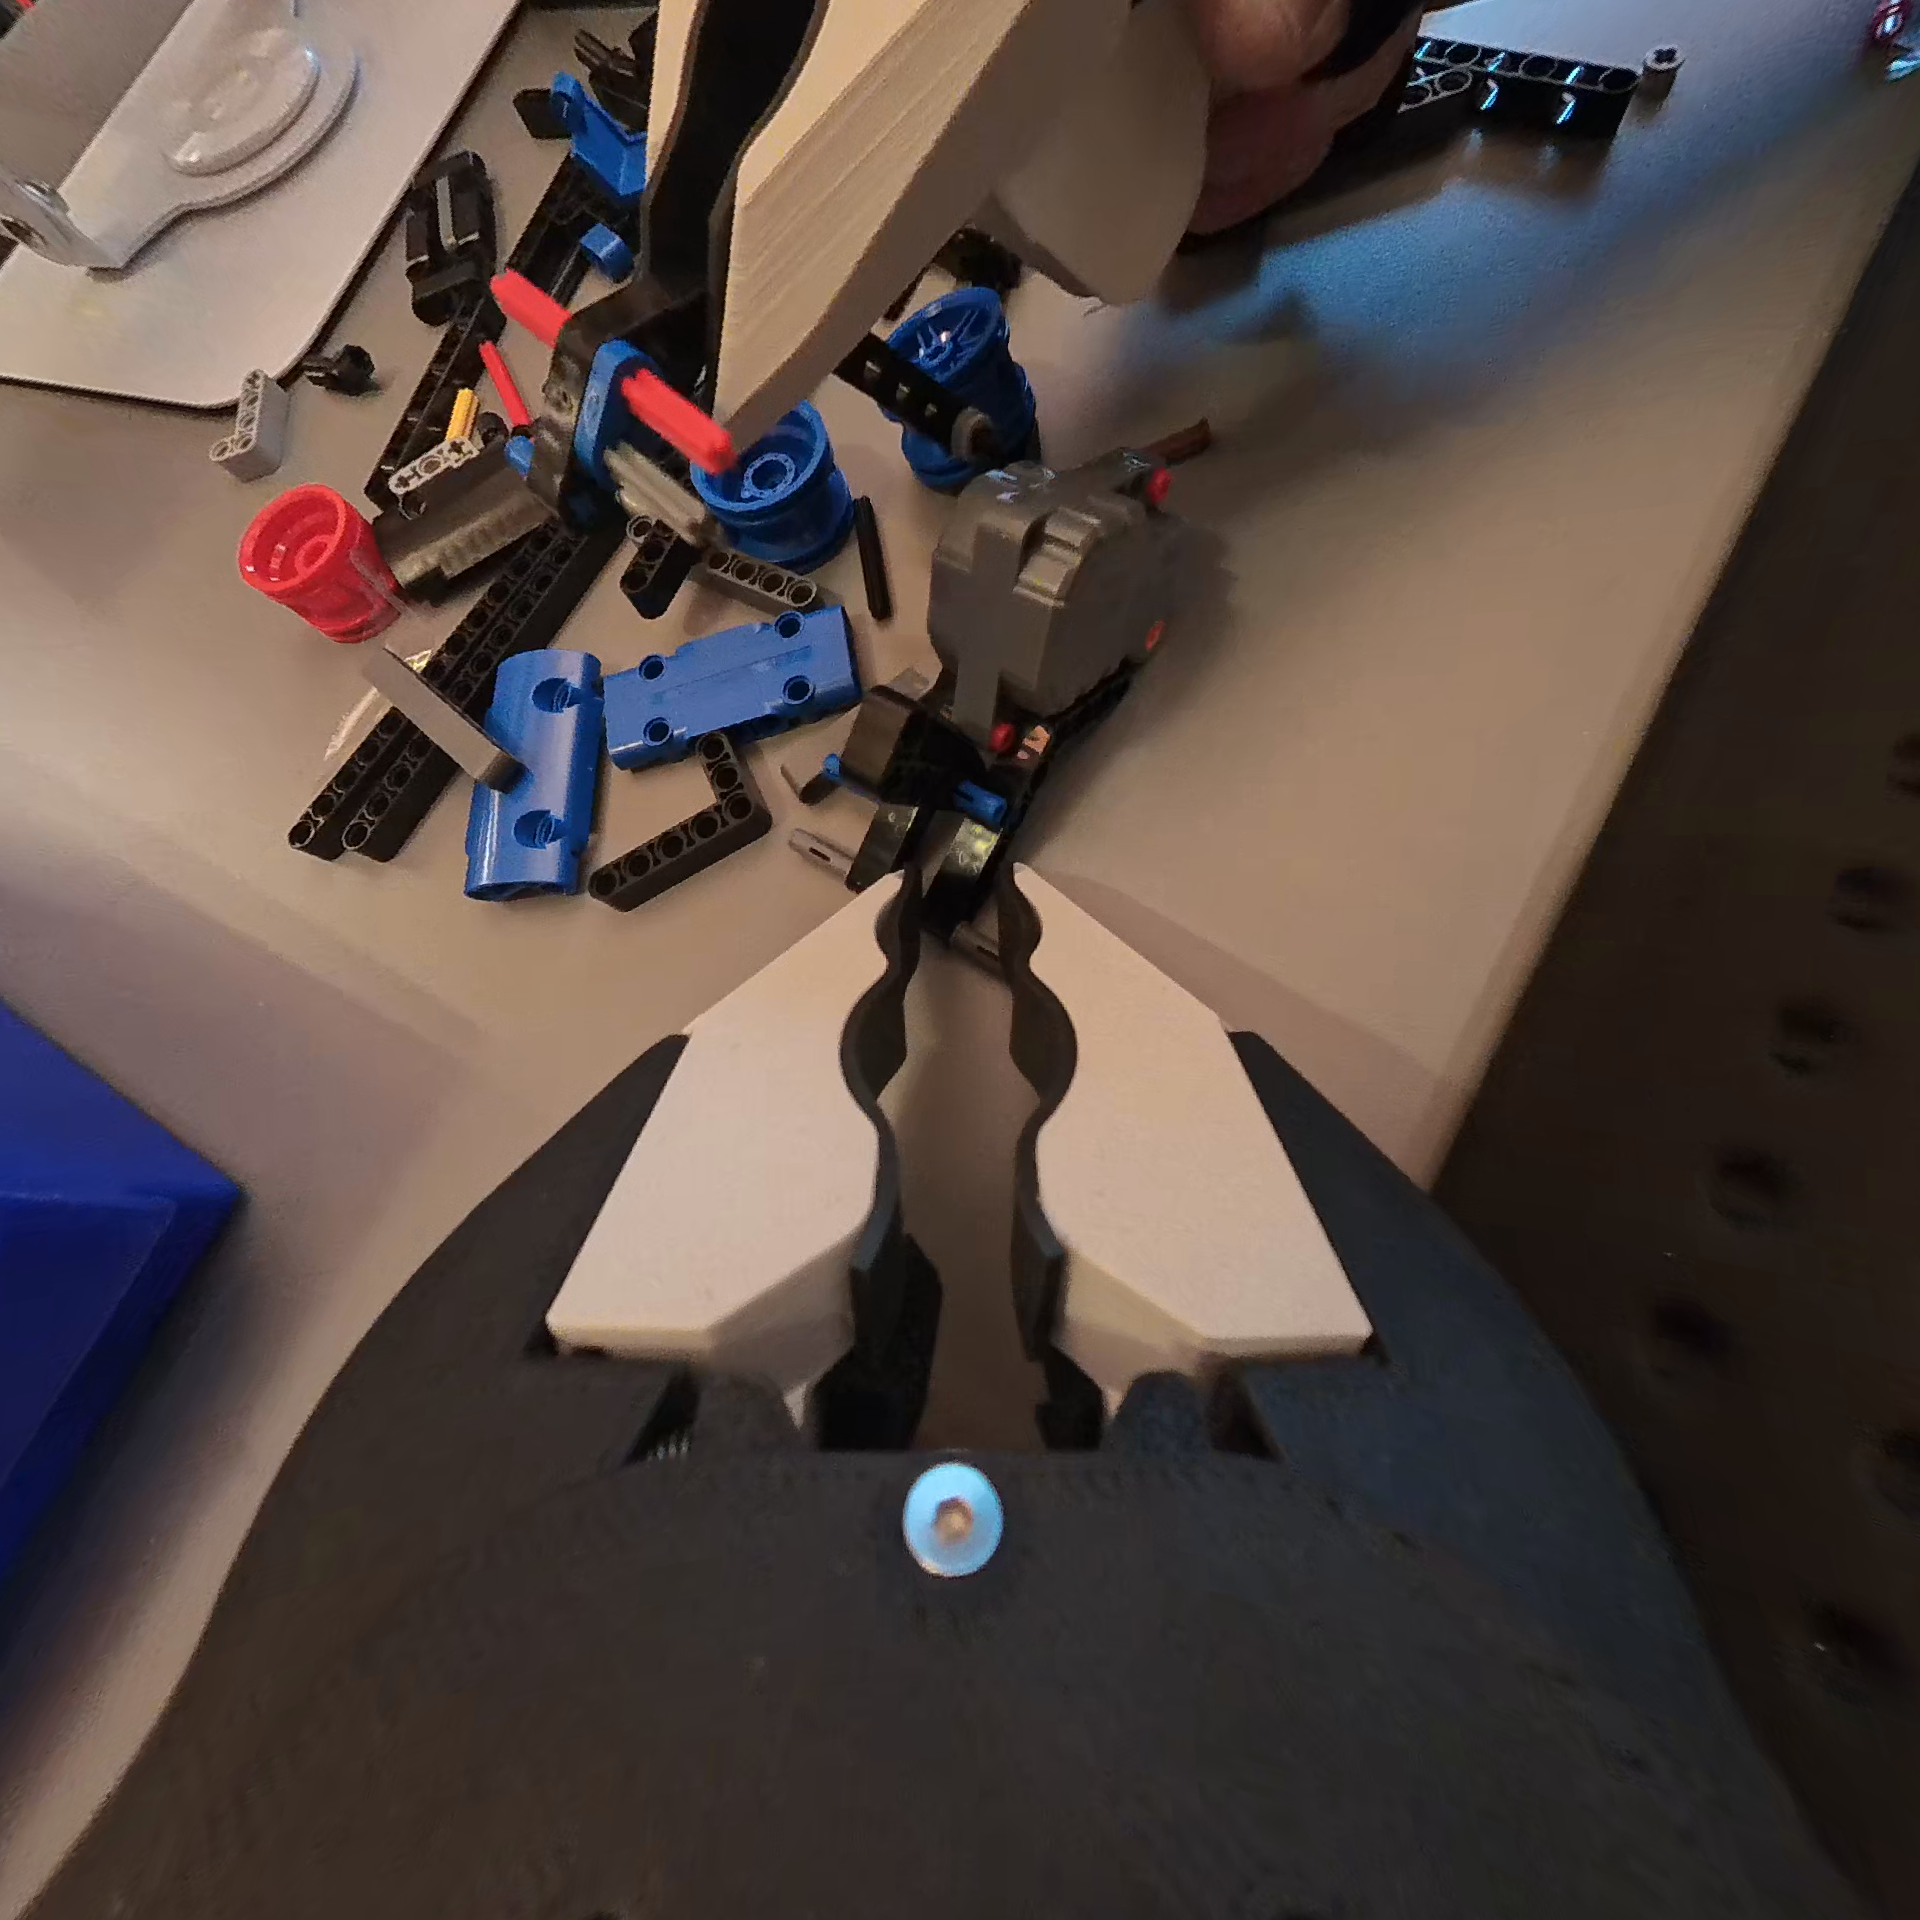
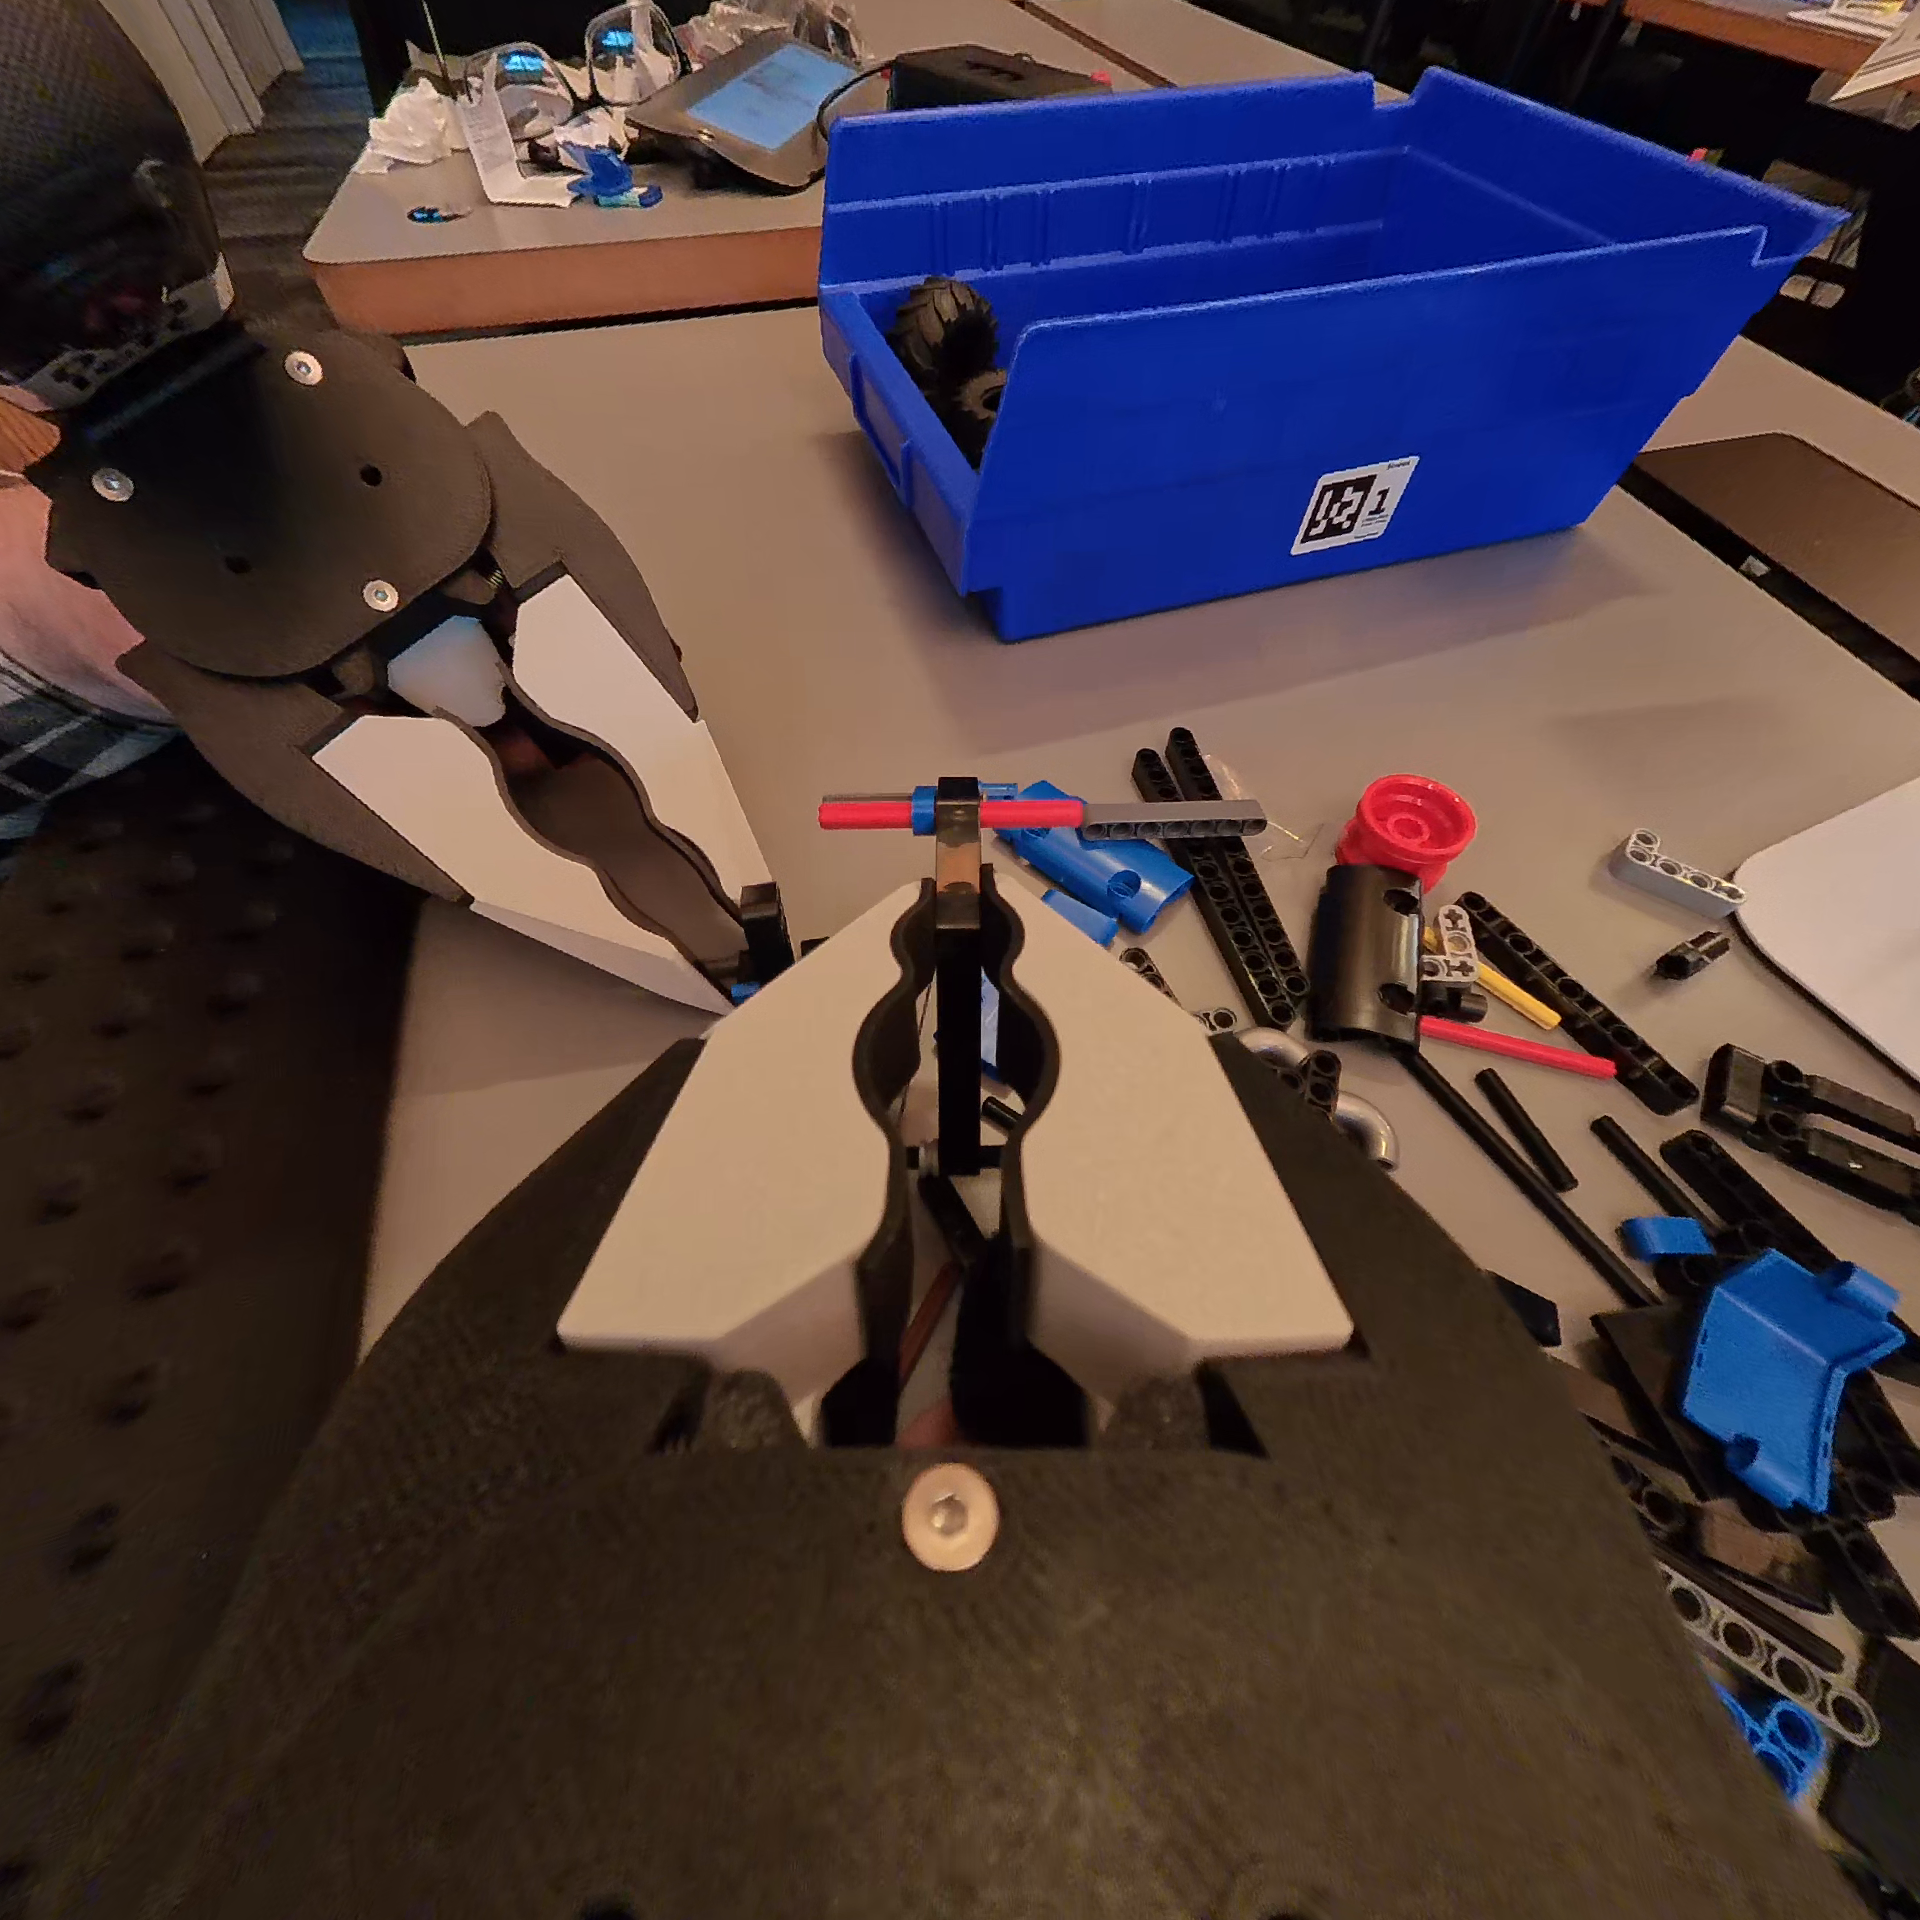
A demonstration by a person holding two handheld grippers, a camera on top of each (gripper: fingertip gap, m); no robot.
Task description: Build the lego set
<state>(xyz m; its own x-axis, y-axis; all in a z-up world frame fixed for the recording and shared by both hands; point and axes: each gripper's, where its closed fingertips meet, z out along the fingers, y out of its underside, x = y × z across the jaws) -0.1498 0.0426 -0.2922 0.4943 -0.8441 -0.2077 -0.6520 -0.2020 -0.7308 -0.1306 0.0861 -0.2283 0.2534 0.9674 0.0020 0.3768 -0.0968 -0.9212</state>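
Right gripper [image 2: 958, 899] clamps upright black beam [image 2: 958, 997], red axle [image 2: 951, 812] crosswise on top. Left gripper [image 1: 958, 894] pinches grey-motor assembly [image 1: 1039, 592] low on table [image 1: 1403, 623], left of beam; parts apart, mating pending.

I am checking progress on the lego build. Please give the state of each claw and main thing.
Left claw: shut on grey motor assembly.
Right claw: shut on black beam with red axle through it.
Blue bin: open, black tyres inside.
Red wheel hub: loose on table.
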